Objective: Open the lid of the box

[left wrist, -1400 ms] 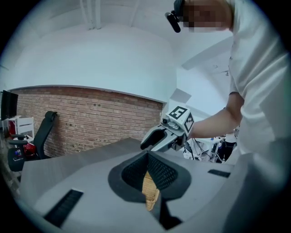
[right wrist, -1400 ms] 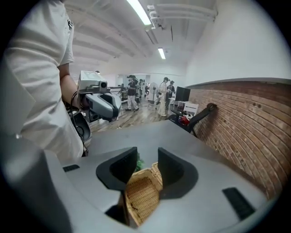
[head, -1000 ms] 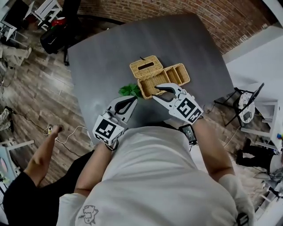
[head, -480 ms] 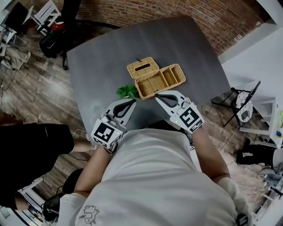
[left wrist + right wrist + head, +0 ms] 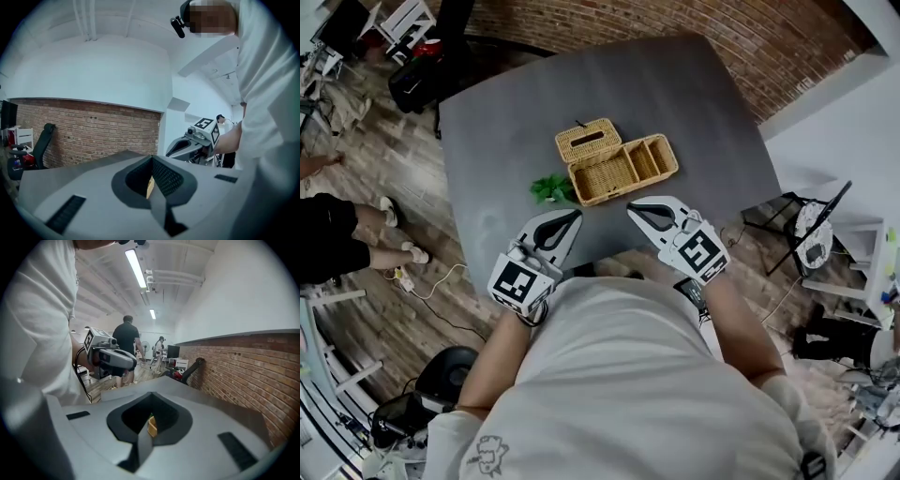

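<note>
Tabletop (image 5: 694, 103), wicker box (image 5: 614, 173), brick wall (image 5: 675, 19), plank floor (image 5: 366, 178)

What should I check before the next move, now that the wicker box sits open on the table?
1. Lid off the box: ok, it lies slot up against the box's far side and the compartments are exposed.
2. Left tongs free: ok, shut on nothing.
3. Right tongs free: ok, they have just closed with nothing between them.
4. Both tongs clear of the box: ok, they hang at the near edge of the table.
5. Green sprig clear of the box: cannot tell, it lies at the box's left corner and may touch it.
</note>
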A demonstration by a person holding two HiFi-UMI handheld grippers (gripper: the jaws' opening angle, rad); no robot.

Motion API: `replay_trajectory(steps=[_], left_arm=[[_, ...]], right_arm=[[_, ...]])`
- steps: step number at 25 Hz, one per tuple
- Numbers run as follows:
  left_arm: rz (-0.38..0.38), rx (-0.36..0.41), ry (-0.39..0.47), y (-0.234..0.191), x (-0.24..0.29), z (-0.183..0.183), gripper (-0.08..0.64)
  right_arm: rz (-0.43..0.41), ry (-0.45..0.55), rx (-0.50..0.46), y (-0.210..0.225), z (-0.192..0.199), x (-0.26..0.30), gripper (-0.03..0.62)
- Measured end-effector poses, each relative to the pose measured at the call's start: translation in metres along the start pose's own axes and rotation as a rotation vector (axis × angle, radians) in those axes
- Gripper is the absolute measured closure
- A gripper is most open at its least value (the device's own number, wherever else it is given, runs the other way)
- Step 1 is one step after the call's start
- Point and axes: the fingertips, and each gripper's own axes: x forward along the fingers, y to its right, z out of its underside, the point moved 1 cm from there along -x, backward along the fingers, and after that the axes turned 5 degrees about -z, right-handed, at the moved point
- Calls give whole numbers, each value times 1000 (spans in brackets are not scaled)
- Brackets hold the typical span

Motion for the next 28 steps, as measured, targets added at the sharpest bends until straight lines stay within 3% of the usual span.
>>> replay_trajectory(steps=[6, 9, 15, 19, 22, 28], left_arm=[[-6, 6, -11, 58, 29, 2, 549], [-7, 25, -24, 88, 39, 4, 549], [-54, 18, -30, 131, 41, 5, 549], [-74, 12, -48, 149, 32, 13, 549], [-78, 30, -48, 157, 26, 12, 549], [-75, 46, -34, 162, 1, 7, 549]], right_arm=[[-52, -4, -3, -9, 20, -47, 586], [-74, 42, 18, -16, 32, -67, 586], [-130, 58, 19, -32, 53, -100, 586], [-157, 31, -4, -44, 56, -113, 586], [-136, 65, 27, -50, 60, -116, 588], [-105, 39, 5, -68, 56, -125, 588]])
